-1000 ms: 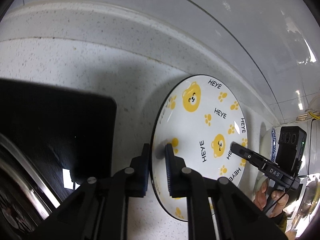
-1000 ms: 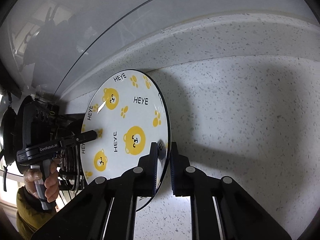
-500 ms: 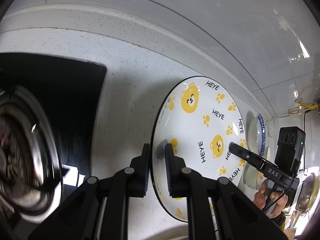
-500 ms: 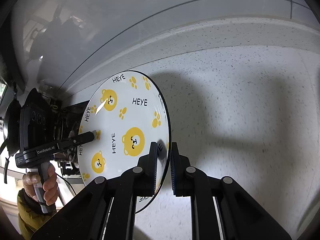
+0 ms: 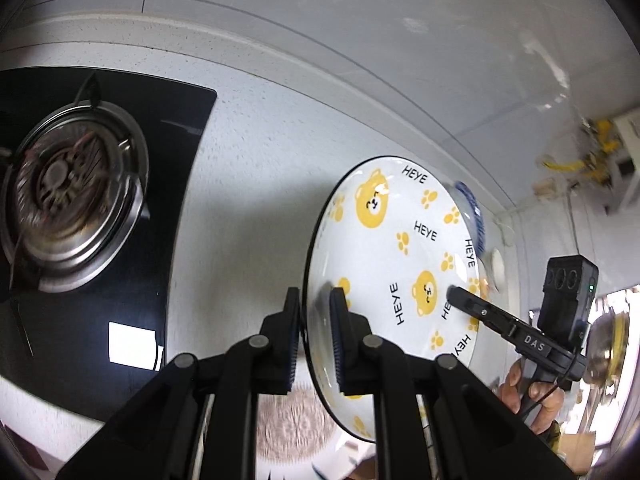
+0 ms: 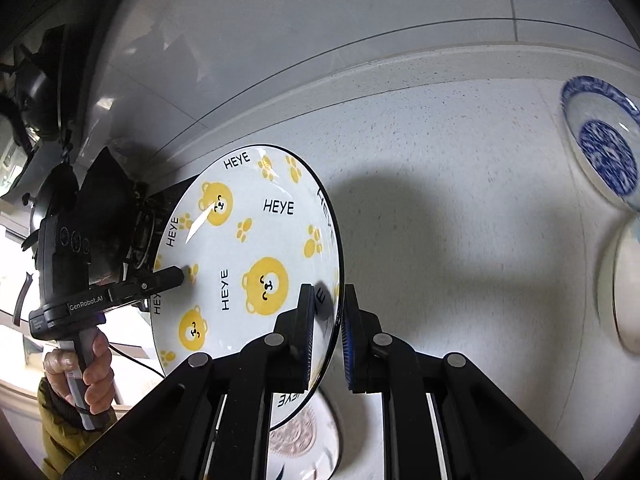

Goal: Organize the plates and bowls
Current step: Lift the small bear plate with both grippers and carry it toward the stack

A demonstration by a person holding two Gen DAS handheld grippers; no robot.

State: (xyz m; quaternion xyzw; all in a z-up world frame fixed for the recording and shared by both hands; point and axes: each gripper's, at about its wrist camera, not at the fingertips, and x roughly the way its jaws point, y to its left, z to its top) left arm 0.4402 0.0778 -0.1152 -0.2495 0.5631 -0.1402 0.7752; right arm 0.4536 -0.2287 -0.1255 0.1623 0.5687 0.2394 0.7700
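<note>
Fingers of the left gripper and right gripper pinch opposite rims of the bear-print plate, nearly closed on it, carried level above the speckled bench; a patterned plate lies directly below, apart.

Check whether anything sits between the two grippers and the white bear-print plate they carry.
Nothing visible does. The left gripper and the right gripper each clamp opposite rim edges of the white bear-print plate, fingers on both faces. The plate is held above a patterned dish on the speckled counter.
</note>
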